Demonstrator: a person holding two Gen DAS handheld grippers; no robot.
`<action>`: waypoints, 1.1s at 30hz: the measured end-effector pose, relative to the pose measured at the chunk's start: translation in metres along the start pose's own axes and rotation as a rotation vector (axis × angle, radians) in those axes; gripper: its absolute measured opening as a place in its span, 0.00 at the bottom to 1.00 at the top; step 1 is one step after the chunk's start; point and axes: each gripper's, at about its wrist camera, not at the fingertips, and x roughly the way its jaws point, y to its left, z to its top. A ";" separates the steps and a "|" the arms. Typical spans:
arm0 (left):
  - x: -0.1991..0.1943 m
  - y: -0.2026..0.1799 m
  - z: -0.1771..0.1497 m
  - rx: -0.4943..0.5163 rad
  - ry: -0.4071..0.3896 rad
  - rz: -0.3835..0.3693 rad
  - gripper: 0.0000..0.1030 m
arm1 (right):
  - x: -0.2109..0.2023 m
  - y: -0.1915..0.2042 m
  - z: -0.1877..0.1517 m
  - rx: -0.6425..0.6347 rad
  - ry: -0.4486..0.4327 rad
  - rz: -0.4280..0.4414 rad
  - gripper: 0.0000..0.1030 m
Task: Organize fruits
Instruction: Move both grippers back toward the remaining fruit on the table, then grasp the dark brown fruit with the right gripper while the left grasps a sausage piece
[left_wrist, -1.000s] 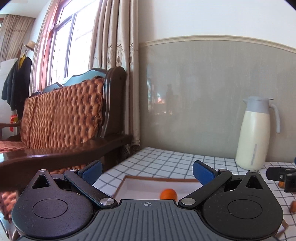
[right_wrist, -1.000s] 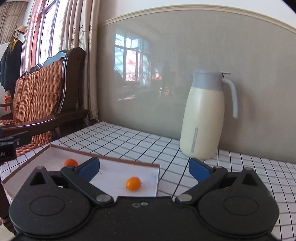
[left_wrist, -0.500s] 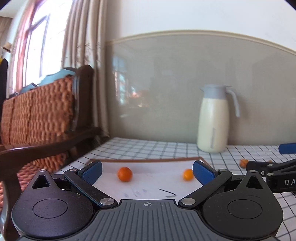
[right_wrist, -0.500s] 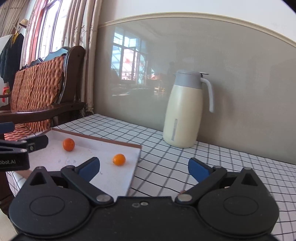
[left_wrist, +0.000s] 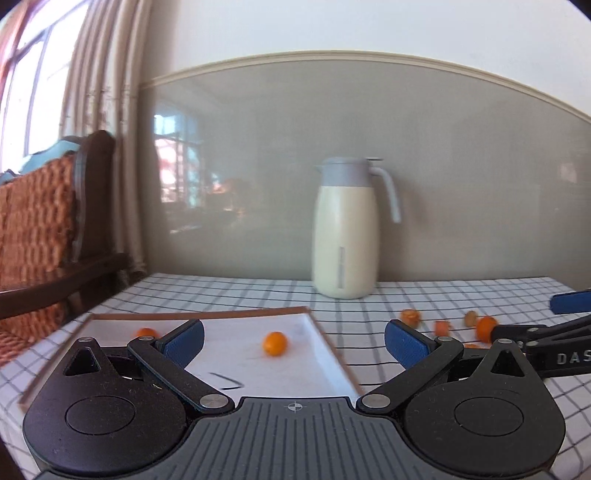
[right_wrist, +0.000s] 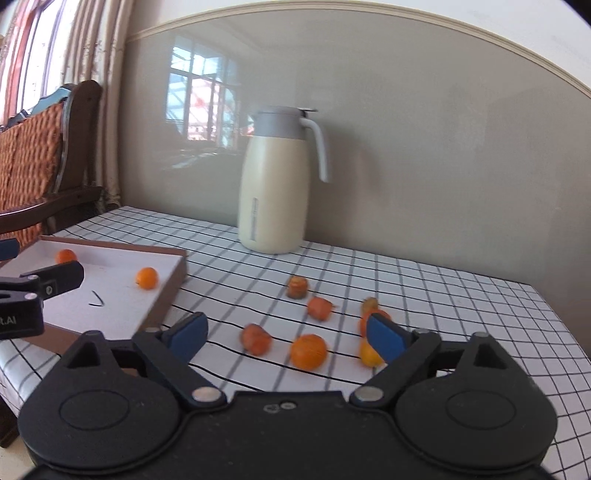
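Reaching for loose fruit, we hold the right gripper and left gripper wide open, empty; two oranges lie in the tray, seemingly seven near the table's front edge. Next, close on the nearest orange.

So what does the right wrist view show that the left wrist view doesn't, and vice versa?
Only the right wrist view: the whole cluster of loose orange fruits on the checked tablecloth, between the open right gripper fingers. Only the left: the open left gripper over the shallow white tray. Both: tray with two small orange fruits, cream thermos jug.
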 end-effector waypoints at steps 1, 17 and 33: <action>0.001 -0.006 0.000 0.011 -0.001 -0.016 1.00 | 0.000 -0.005 -0.002 0.001 0.003 -0.012 0.82; 0.030 -0.079 -0.014 0.137 0.066 -0.137 1.00 | 0.011 -0.051 -0.036 -0.006 0.104 -0.107 0.72; 0.071 -0.106 -0.027 0.146 0.180 -0.167 1.00 | 0.047 -0.063 -0.056 -0.047 0.193 -0.106 0.67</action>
